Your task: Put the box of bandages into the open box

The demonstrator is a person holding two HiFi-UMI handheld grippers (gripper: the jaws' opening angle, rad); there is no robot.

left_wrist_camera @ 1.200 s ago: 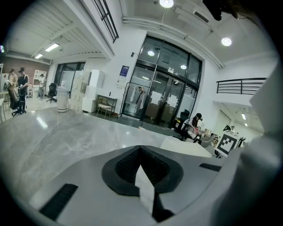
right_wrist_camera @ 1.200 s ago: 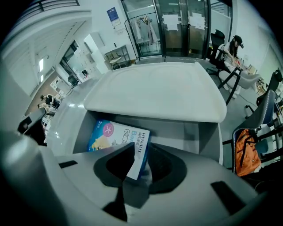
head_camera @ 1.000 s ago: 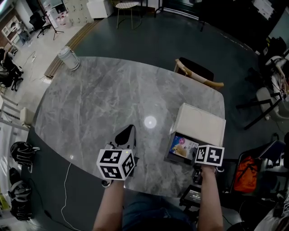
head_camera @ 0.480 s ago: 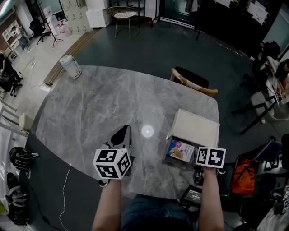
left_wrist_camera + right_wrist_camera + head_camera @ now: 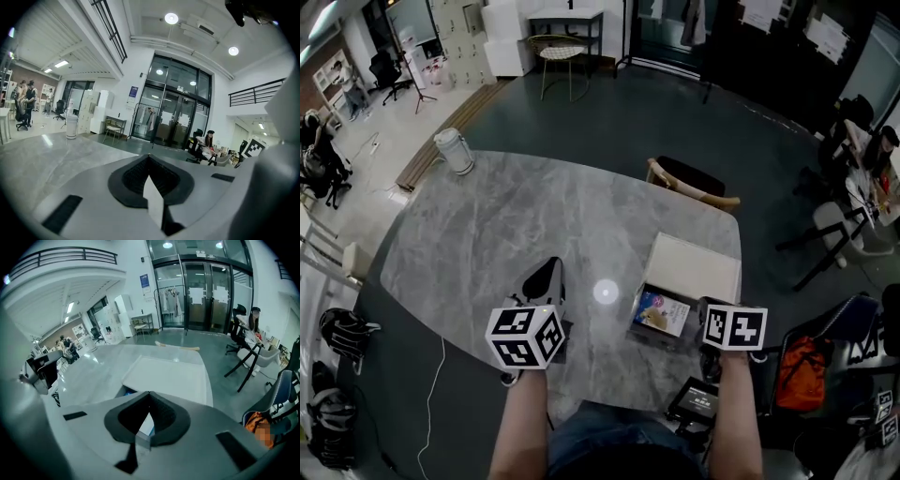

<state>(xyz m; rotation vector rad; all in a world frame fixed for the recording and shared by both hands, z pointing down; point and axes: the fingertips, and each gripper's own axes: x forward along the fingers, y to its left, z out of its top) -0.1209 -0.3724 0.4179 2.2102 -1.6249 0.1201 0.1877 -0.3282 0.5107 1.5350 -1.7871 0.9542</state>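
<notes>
The open box point(image 5: 638, 331) stands near the table's front right, its white lid point(image 5: 694, 267) folded back. The blue, pictured bandage box point(image 5: 660, 311) lies inside it. My right gripper point(image 5: 704, 306) hovers at the box's near right corner, jaws shut and holding nothing. In the right gripper view the gripper point(image 5: 149, 393) points over the white lid point(image 5: 168, 376), with the bandage box point(image 5: 125, 391) showing blue just below the jaws. My left gripper point(image 5: 551, 265) rests over the table's front edge to the left, shut and holding nothing. The left gripper point(image 5: 149, 157) points across the table.
The grey marble table point(image 5: 506, 225) has a bright light reflection point(image 5: 606, 292) between the grippers. A white cylinder point(image 5: 454, 150) stands by its far left corner and a wooden chair point(image 5: 689, 180) at the far edge. An orange bag point(image 5: 797, 375) lies on the floor at right.
The head view has tilted up, so the table sits lower in the picture. The right gripper has drawn slightly back from the open box. The bandage box stays inside it.
</notes>
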